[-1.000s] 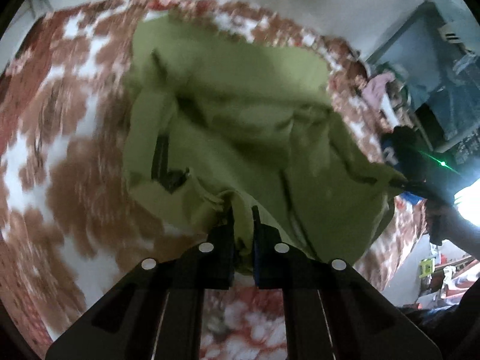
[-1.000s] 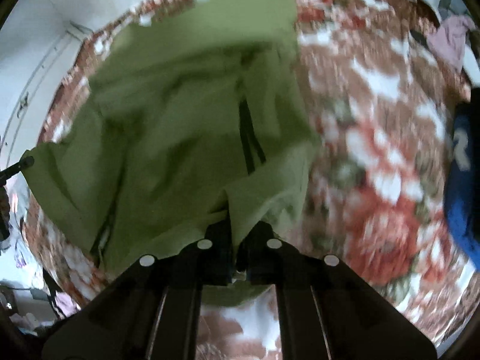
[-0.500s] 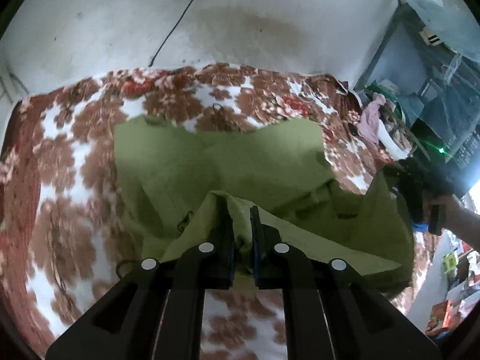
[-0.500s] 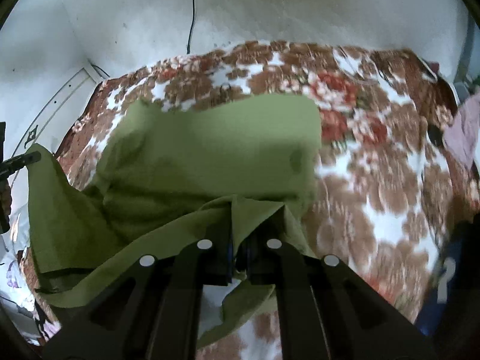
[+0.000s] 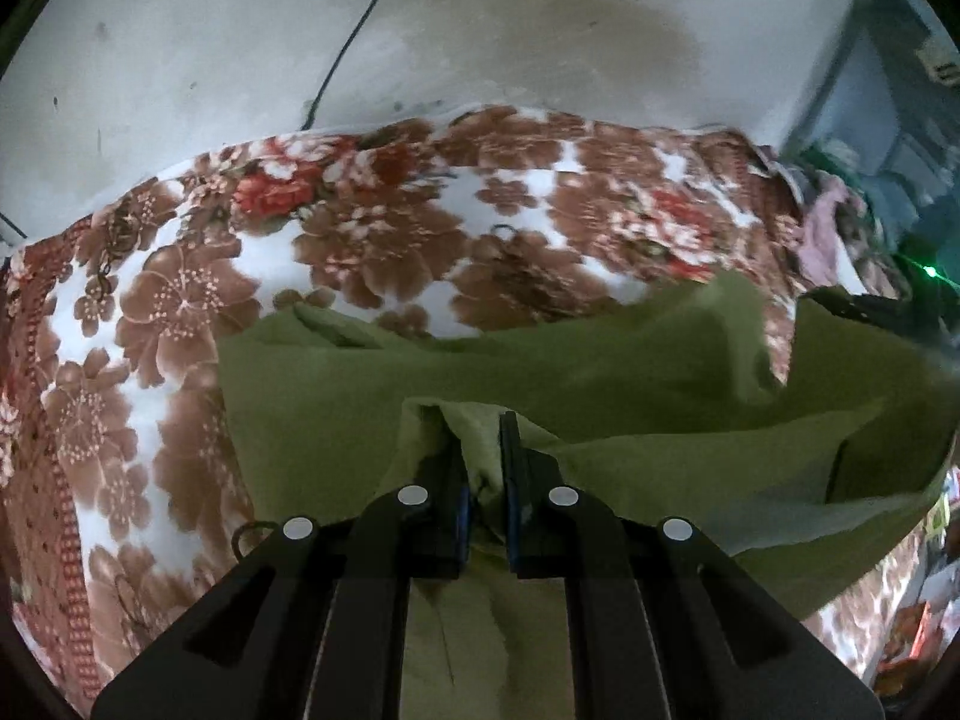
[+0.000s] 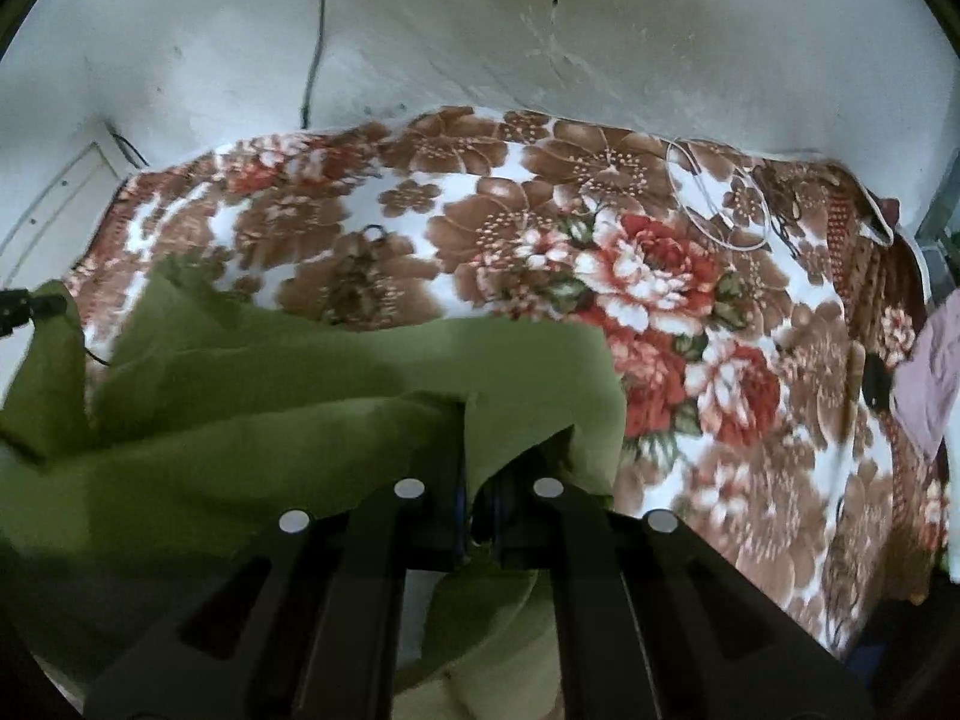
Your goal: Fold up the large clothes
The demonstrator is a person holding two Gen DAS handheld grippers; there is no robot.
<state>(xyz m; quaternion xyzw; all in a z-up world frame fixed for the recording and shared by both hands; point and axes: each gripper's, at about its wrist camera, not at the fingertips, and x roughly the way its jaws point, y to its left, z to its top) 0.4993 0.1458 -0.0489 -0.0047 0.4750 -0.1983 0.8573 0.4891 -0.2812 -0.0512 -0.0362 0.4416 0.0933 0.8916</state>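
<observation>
A large olive-green garment lies on a floral blanket. My left gripper is shut on a bunched edge of the garment, with cloth pinched between its black fingers. My right gripper is shut on another edge of the same garment, and cloth drapes over its fingers. The lifted edge spans between the two grippers above the part that lies flat. The right gripper shows at the right edge of the left wrist view. The left gripper shows at the left edge of the right wrist view.
The brown, red and white floral blanket covers the bed up to a grey-white wall. A black cable hangs down the wall. A white cord loop lies on the blanket. A pink cloth sits at the right.
Both grippers have tilted up and moved forward over the bed with the garment's edge. The wall and far blanket now fill the upper views. The garment sits lower in both views.
</observation>
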